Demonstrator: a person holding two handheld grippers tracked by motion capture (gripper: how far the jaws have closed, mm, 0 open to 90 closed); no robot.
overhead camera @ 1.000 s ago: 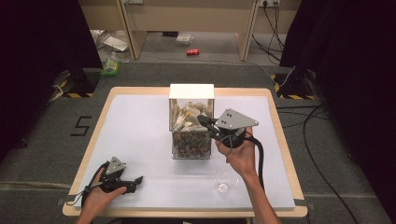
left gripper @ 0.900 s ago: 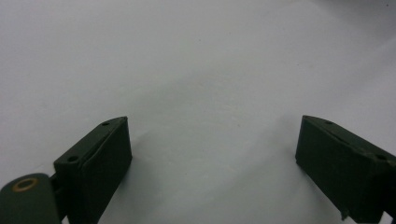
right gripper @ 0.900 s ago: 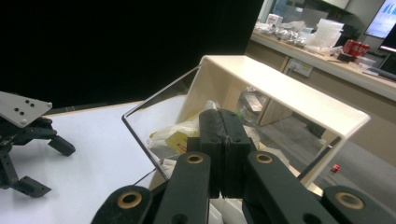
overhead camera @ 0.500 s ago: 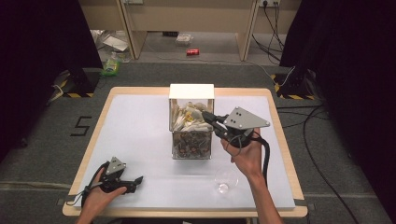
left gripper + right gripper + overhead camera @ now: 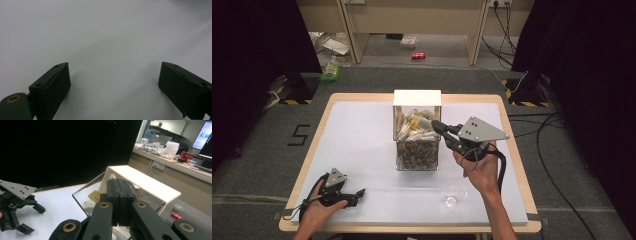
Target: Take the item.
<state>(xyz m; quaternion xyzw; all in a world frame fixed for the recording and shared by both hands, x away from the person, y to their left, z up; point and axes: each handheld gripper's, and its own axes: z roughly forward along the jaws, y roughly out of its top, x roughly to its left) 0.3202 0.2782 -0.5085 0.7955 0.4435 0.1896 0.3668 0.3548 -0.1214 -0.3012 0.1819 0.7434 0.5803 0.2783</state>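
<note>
Right gripper [image 5: 435, 124]: jaws pressed flat together with nothing between them, as the right gripper view [image 5: 120, 195] shows; held up off the table in the person's right hand [image 5: 482, 170], its tips at the top right edge of the clear box, pointing across the table toward that box.
Clear box [image 5: 417, 131]: a tall see-through container with a white lid standing up at its far side; it stands upright near the middle of the table, its long axis vertical, its open top facing up. It lies directly ahead of the right gripper's tips, touching or just beside them; which of the two cannot be told.
Box contents [image 5: 414, 125]: pale packets heaped near the top, darker small pieces lower down.
Clear cup [image 5: 454, 192]: stands on the table near the front edge, just beside the right forearm, well apart from the box.
Left gripper [image 5: 357, 192]: jaws spread wide, empty, as the left gripper view [image 5: 112, 82] shows above bare white surface; lies low at the table's front left corner in the left hand [image 5: 314, 210], pointing right, well apart from the box.
Table [image 5: 357, 135]: white top with a wooden rim.
</note>
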